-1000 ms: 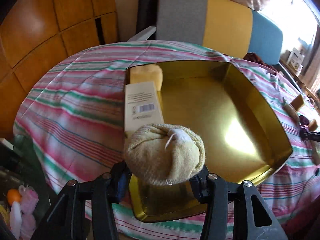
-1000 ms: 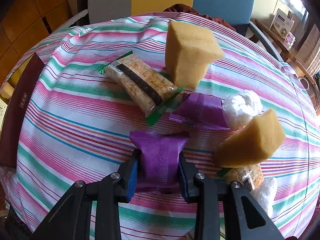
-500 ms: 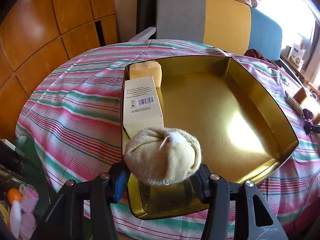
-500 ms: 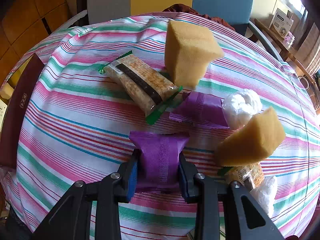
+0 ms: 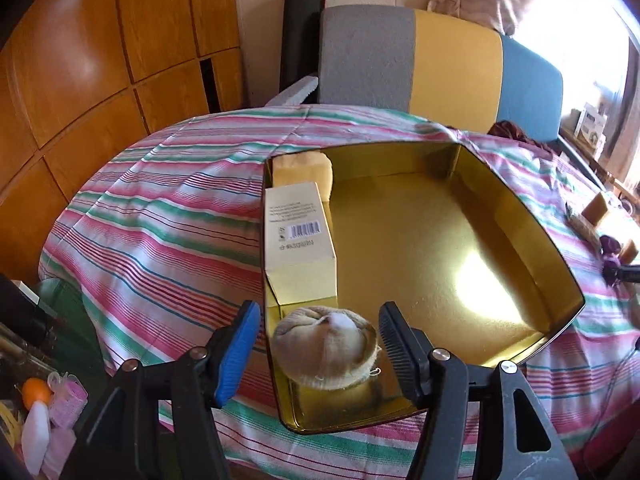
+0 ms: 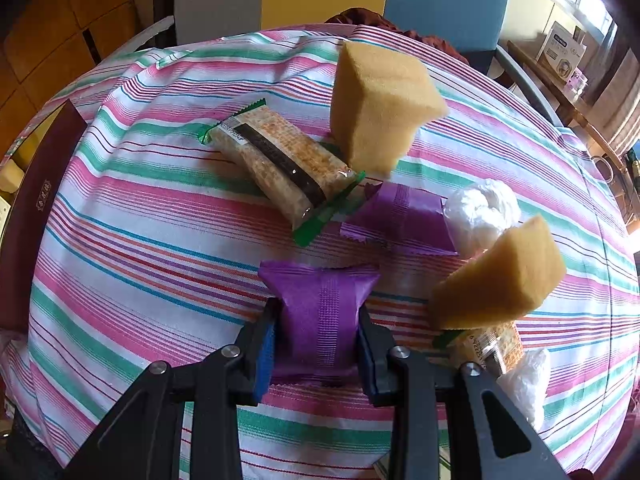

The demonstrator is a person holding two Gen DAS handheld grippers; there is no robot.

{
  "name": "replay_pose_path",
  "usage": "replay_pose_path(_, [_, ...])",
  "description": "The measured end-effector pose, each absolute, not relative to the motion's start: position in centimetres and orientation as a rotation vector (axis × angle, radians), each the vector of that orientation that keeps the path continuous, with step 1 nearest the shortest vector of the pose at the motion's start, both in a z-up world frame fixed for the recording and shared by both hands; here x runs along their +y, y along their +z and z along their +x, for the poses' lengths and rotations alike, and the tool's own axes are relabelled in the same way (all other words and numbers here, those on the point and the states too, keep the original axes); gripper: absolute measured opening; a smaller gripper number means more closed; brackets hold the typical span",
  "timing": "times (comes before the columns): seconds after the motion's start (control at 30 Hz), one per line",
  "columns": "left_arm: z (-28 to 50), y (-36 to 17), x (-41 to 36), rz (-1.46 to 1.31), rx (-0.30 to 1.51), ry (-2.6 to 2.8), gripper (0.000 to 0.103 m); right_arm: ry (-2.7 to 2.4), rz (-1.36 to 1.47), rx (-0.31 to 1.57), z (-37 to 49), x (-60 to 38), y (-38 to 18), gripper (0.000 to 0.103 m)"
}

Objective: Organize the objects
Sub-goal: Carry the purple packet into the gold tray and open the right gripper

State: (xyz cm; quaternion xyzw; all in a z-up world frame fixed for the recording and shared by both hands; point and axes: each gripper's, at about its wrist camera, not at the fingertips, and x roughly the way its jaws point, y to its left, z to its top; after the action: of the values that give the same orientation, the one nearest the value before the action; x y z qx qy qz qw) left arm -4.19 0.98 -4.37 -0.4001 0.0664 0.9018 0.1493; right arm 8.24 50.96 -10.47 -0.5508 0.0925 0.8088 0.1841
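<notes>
Gold tin (image 5: 516, 236) — sponge (image 5: 304, 172), carton (image 5: 298, 248), rolled sock (image 5: 326, 354) inside.

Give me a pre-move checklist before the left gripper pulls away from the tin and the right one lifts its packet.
1. Rolled sock free of the left gripper: ok, fingers opening, gaps on both sides.
2. Sock inside the gold tin: ok, in the near corner beside the carton.
3. Sock settled on the tin floor: cannot tell, its underside is hidden.
4. Right gripper shut on the purple packet: ok, both fingers press its sides.
5. Packet clear of neighbours: ok, the second purple packet and the near sponge lie apart.
6. Free space in the tin: ok, most of the floor is bare.
</notes>
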Motion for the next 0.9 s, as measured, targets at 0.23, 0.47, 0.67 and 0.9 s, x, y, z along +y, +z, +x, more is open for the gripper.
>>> replay_pose_path(0.23, [-5.4, -2.4, -4.7, -1.147, -0.058, 2.684, 0.063, 2.493, -1.394, 0.327, 7.1, 46.0, -4.2, 0.033])
replay_pose_path(0.47, [-5.2, -2.7, -9.5, -1.176, -0.2, 2.778, 0.063, 2.861, -1.393, 0.171, 1.4, 29.5, 0.5, 0.033])
replay_pose_path(0.67, [-4.8, -3.5, -10.1, -1.191, -0.238, 2.763, 0.064, 2.947, -1.595, 0.031, -3.2, 16.8, -2.4, 0.034])
replay_pose_path(0.9, [-4.7, -4.0, -9.5, -1.182, -0.231, 2.734, 0.07, 2.879, -1.817, 0.049, -7.2, 11.1, -8.1, 0.035])
